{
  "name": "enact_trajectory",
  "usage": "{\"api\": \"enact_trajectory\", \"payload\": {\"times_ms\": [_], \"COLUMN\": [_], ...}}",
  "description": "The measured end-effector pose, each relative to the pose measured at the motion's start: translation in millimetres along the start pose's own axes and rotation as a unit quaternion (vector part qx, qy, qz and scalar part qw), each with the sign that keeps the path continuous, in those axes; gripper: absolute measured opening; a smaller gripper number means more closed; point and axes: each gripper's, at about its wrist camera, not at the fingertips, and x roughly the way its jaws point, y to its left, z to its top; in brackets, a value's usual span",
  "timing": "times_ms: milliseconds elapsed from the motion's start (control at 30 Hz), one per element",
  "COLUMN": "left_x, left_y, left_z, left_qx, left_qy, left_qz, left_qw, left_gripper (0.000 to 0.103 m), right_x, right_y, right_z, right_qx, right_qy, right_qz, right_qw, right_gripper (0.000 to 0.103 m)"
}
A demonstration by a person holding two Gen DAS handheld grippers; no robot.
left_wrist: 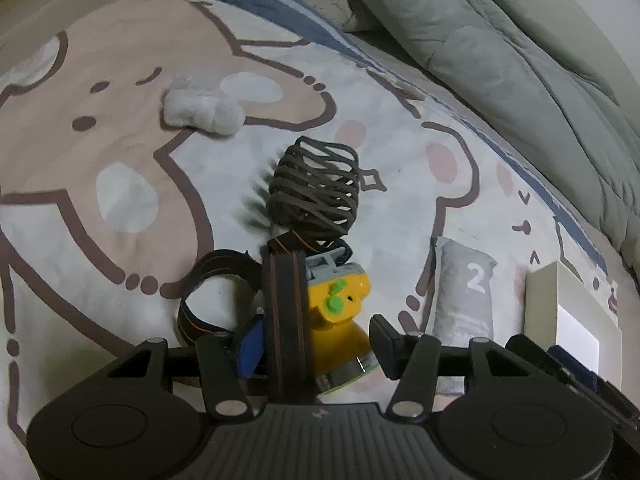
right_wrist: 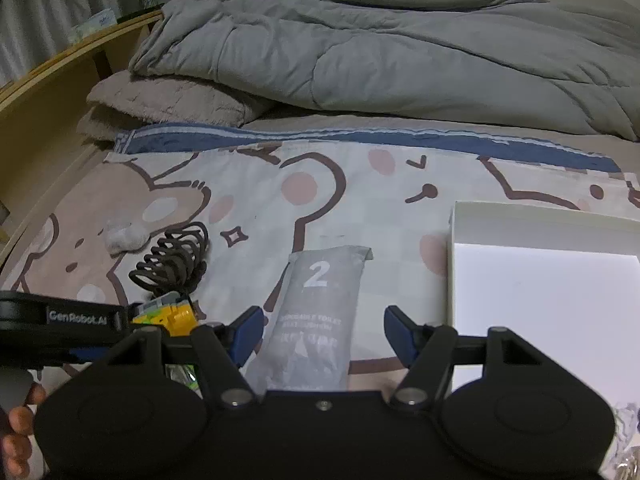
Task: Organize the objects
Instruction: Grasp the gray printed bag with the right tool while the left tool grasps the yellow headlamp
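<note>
A yellow headlamp [left_wrist: 340, 312] with green buttons and a dark strap [left_wrist: 286, 320] lies on the bear-print sheet between the fingers of my left gripper [left_wrist: 316, 340], which is open around it. A brown woven holder [left_wrist: 314, 186] lies just beyond it. My right gripper [right_wrist: 324, 334] is open, its fingers either side of a grey packet marked "2" [right_wrist: 316, 316]. The packet also shows in the left wrist view [left_wrist: 466, 292]. A white open box [right_wrist: 548, 292] lies to the right. A white fluffy bundle [left_wrist: 202, 112] lies far left.
A grey quilt [right_wrist: 380, 52] and a beige fleece blanket [right_wrist: 168, 100] are piled at the back of the bed. A wooden bed frame [right_wrist: 48, 92] runs along the left. The left gripper's body [right_wrist: 60, 320] sits close on the right gripper's left.
</note>
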Motion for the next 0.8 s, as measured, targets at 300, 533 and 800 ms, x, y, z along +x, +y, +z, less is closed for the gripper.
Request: {"api": "enact_trajectory", "payload": {"times_ms": [300, 533, 800], "left_x": [18, 16, 4], "left_y": [8, 3, 14], "left_z": [-5, -1, 14], "left_qx": [-0.022, 0.047, 0.137], "left_qy": [0.025, 0.030, 0.037], "left_qz": [-0.025, -0.036, -0.041], "left_qw": [0.9991, 0.9978, 0.9890], "left_gripper": [0.071, 0.069, 0.063], "right_x": [12, 21, 35], "right_y": [5, 6, 7], "right_z": [-2, -2, -4], "right_qx": [-0.010, -0.019, -0.023], "right_qy": [0.014, 0.021, 0.034], "right_qz": [-0.002, 0.004, 0.018], "right_qw": [1.000, 1.000, 0.999], "right_gripper": [0.067, 0.067, 0.067]}}
